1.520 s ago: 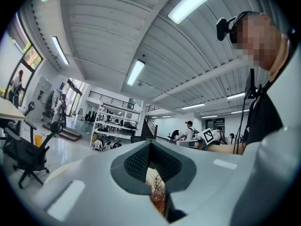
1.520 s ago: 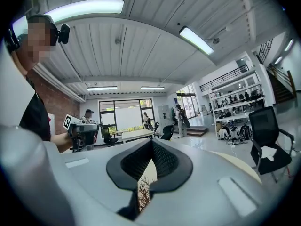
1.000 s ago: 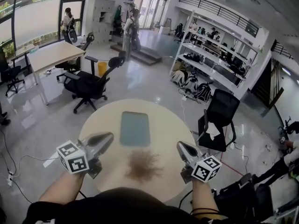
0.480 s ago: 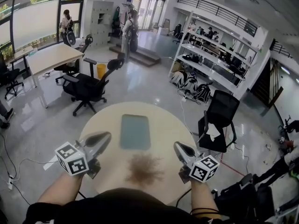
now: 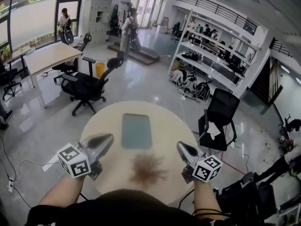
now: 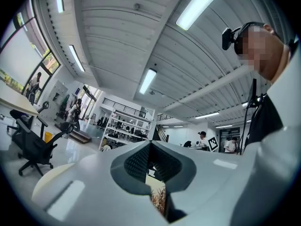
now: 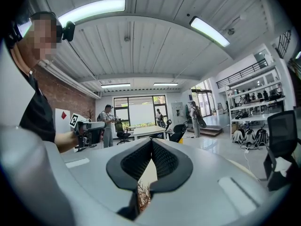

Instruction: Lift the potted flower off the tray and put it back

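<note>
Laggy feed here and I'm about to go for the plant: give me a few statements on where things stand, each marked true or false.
1. The potted flower stands on the tray. False: it stands on the table, off the tray, on the person's side of it.
2. The right claw is shut and empty. True.
3. The left claw grips the potted flower. False: it is shut on nothing, off to the flower's left.
4. Nothing lies on the tray. True.
</note>
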`<state>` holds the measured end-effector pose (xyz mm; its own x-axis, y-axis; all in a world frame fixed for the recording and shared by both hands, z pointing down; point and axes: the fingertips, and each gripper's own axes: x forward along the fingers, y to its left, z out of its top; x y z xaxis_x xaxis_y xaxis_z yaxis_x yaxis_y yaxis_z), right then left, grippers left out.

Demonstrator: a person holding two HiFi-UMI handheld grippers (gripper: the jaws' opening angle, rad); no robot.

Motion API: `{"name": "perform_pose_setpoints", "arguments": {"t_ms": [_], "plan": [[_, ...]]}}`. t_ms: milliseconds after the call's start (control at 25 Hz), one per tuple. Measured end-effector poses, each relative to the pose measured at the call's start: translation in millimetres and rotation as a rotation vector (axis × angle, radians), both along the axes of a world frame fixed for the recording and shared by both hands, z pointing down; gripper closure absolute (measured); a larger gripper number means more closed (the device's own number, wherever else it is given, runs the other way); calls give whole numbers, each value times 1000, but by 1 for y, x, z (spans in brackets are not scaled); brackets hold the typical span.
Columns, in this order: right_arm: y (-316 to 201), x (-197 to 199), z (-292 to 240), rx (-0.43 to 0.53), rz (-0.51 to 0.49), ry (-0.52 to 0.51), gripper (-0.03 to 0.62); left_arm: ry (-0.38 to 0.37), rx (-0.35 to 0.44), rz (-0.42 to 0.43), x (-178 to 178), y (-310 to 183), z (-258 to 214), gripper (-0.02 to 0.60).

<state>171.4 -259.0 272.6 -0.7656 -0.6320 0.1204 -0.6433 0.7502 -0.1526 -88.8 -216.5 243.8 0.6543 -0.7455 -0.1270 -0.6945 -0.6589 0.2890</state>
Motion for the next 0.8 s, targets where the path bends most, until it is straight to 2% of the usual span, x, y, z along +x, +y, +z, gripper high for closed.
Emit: {"name": "perform_pose_setpoints", "arguments": {"t_ms": [120,240,440,600,800], "plan": [[5,-7,-2,7,19,2,578,1,-9,9,-12,5,4,586],[8,-18,-6,19,45,1,545,-4,-14,33,-28,5,11,586],[12,-30,0,10,136,12,459,-28,-32,86,-55,3,28,586],[14,-36,12,30,222,-7,419,-47,-49,132,-72,-2,60,586],[16,-36,24,32,284,-19,350,-53,-74,145,-75,-5,88,586]]}}
